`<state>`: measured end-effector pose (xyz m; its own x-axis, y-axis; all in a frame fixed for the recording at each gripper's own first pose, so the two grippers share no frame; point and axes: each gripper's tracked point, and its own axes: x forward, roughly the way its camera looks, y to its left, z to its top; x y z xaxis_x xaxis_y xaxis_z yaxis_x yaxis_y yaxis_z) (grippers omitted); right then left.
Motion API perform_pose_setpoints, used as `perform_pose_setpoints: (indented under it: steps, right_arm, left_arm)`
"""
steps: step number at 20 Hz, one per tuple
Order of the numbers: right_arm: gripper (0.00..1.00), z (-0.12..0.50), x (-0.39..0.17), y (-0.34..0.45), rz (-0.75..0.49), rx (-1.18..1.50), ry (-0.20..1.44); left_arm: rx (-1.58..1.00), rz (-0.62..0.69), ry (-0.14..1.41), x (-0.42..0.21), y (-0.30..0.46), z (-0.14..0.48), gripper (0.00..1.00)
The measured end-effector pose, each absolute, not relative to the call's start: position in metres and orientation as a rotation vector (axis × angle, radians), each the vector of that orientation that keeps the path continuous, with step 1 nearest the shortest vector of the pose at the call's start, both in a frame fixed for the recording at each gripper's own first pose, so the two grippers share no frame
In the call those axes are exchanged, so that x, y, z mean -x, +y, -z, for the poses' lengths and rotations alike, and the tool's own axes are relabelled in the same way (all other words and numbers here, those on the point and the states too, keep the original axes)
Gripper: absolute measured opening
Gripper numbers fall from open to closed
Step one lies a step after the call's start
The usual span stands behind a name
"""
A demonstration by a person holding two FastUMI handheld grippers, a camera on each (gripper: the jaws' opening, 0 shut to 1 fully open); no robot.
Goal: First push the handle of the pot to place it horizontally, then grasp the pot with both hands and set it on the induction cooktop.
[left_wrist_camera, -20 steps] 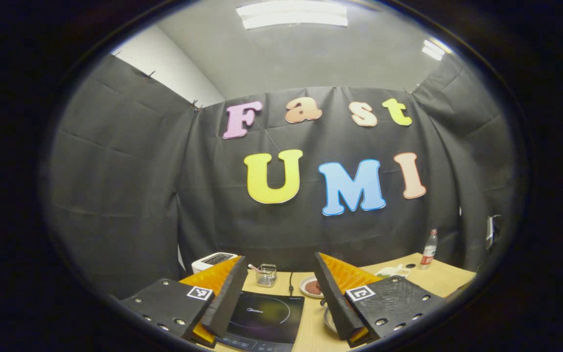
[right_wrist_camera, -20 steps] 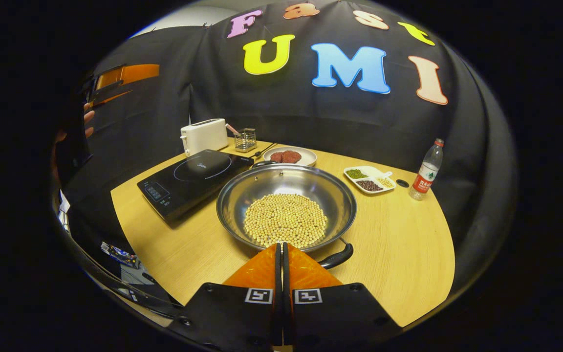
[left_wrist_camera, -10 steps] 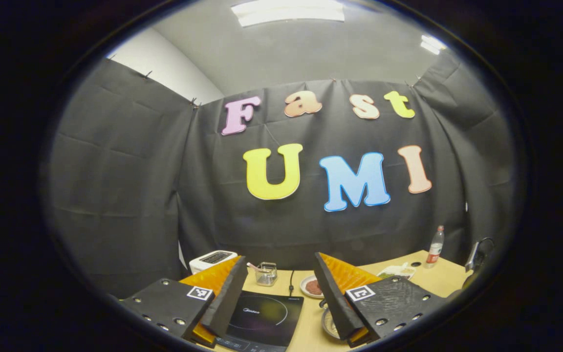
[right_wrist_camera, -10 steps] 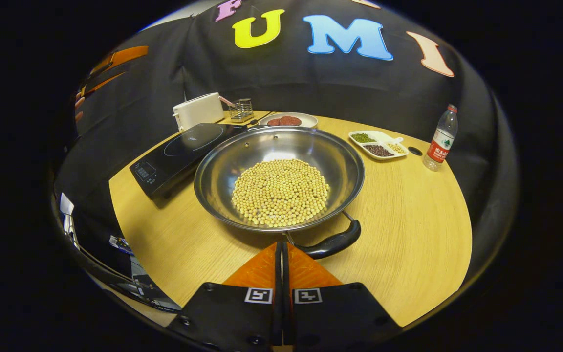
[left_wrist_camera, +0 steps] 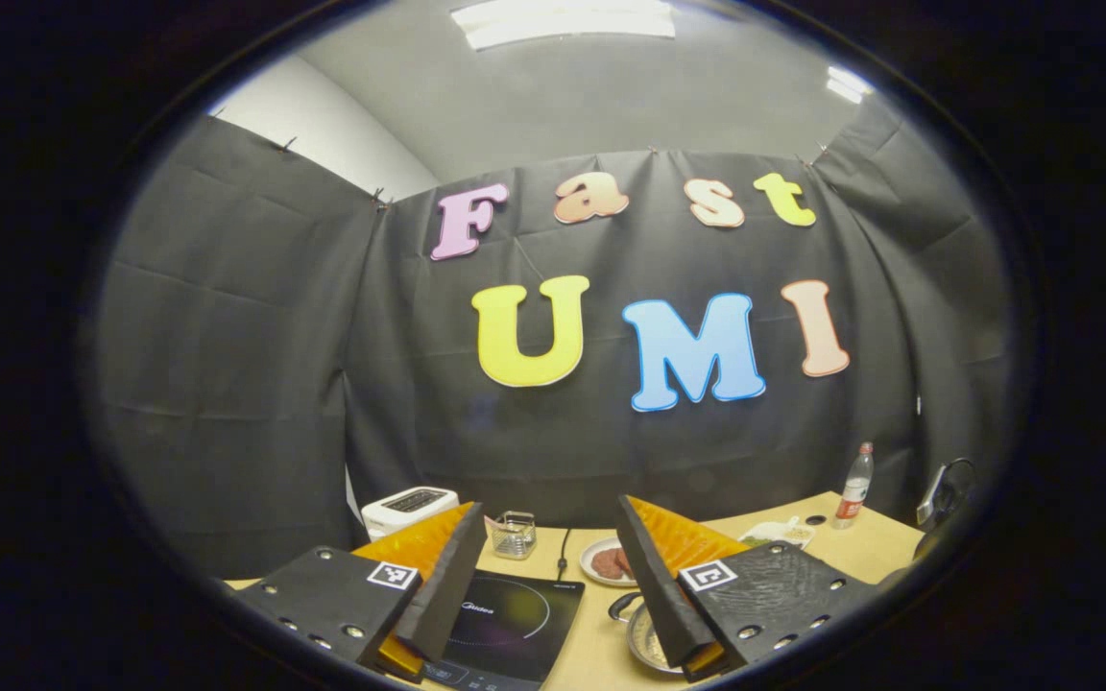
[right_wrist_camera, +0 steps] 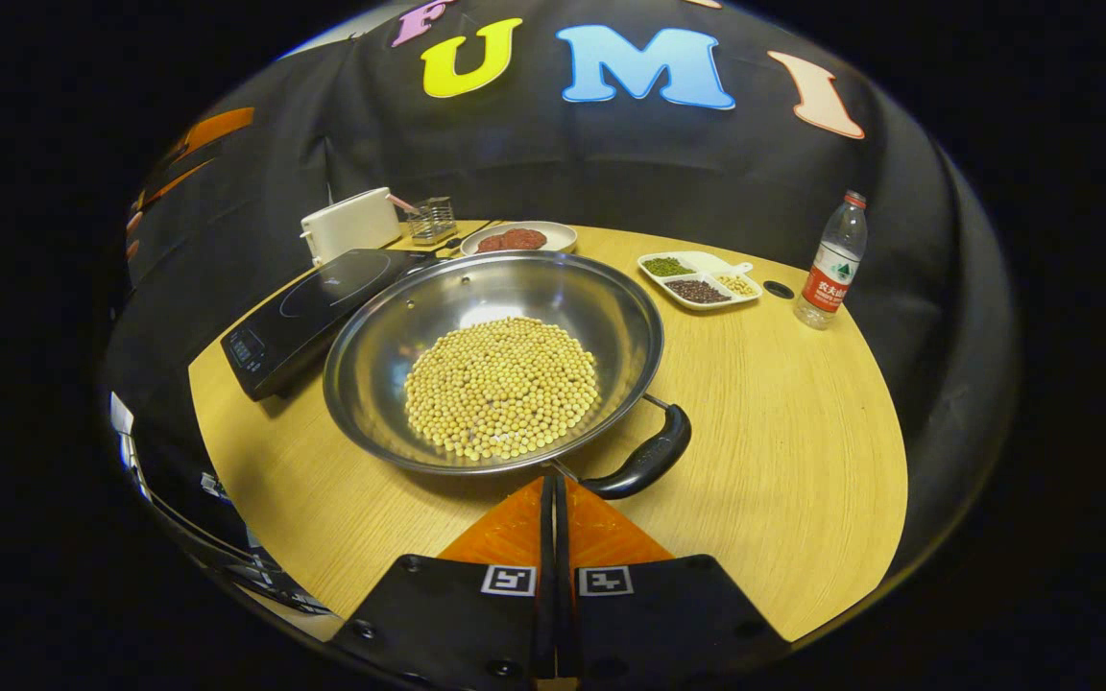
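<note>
In the left gripper view, my left gripper [left_wrist_camera: 545, 533] is held up high, and its two orange fingers are spread wide apart with nothing between them. Down between them I see the black induction cooktop [left_wrist_camera: 505, 624] lying flat on the wooden table [left_wrist_camera: 875, 542]. Just to the right of the cooktop a bit of the pot [left_wrist_camera: 647, 638] peeks out, mostly hidden by my right-hand finger, so I can't tell much about it here. Behind the cooktop stand a white toaster [left_wrist_camera: 407, 507] and a little wire basket [left_wrist_camera: 514, 535]. A plate [left_wrist_camera: 608, 562] sits behind the pot. Far off to the right of the cooktop stands a water bottle [left_wrist_camera: 853, 486].

In the right gripper view, my right gripper [right_wrist_camera: 554, 489] is pressed tight together and holds nothing. Its tips are just in front of the pot [right_wrist_camera: 493, 357], close to the near rim. The pot is shiny and full of yellow beans [right_wrist_camera: 502, 386]. It sits on the table [right_wrist_camera: 783, 461], right beside the cooktop [right_wrist_camera: 308, 307] and not on it. Its black handle [right_wrist_camera: 647, 464] sticks out at the near right of the pot, just beside my tips. Behind the pot sits the plate [right_wrist_camera: 518, 237] of brown food, and a white tray [right_wrist_camera: 700, 279] of seeds lies behind it to the right. The bottle [right_wrist_camera: 829, 261] stands further right of the tray.
</note>
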<state>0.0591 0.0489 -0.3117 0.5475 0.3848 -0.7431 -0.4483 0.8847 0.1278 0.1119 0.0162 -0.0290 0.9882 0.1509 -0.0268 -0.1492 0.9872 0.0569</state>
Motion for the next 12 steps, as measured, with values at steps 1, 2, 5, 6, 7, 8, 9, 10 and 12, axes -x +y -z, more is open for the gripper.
perform_pose_setpoints:
  steps: [1,2,5,6,7,8,9,10,12]
  right_arm:
    - [0.02,0.313,-0.063,0.046,-0.484,0.079,0.859]
    - [0.02,0.313,-0.067,0.045,-0.474,0.08,0.858]
    - [0.02,0.315,-0.078,0.04,-0.451,0.086,0.855]
    - [0.02,0.315,-0.082,0.038,-0.443,0.089,0.854]
    - [0.02,0.316,-0.084,0.037,-0.437,0.091,0.854]
    - [0.02,0.317,-0.087,0.035,-0.427,0.091,0.853]
    - [0.02,0.318,-0.092,0.033,-0.416,0.092,0.852]
    - [0.02,0.318,-0.096,0.031,-0.405,0.091,0.85]
    - [0.02,0.319,-0.104,0.029,-0.382,0.085,0.847]
  left_arm:
    - [-0.056,-0.152,0.033,-0.111,0.015,0.031,0.81]
    - [-0.058,-0.153,0.035,-0.112,0.014,0.031,0.81]
    - [-0.063,-0.162,0.039,-0.114,0.015,0.034,0.81]
    - [-0.061,-0.164,0.041,-0.115,0.016,0.036,0.81]
    - [-0.06,-0.168,0.043,-0.116,0.015,0.036,0.81]
    - [-0.059,-0.172,0.044,-0.116,0.017,0.036,0.81]
    - [-0.058,-0.175,0.044,-0.116,0.017,0.038,0.81]
    - [-0.059,-0.176,0.046,-0.118,0.017,0.039,0.81]
    - [-0.059,-0.177,0.054,-0.118,0.017,0.043,0.81]
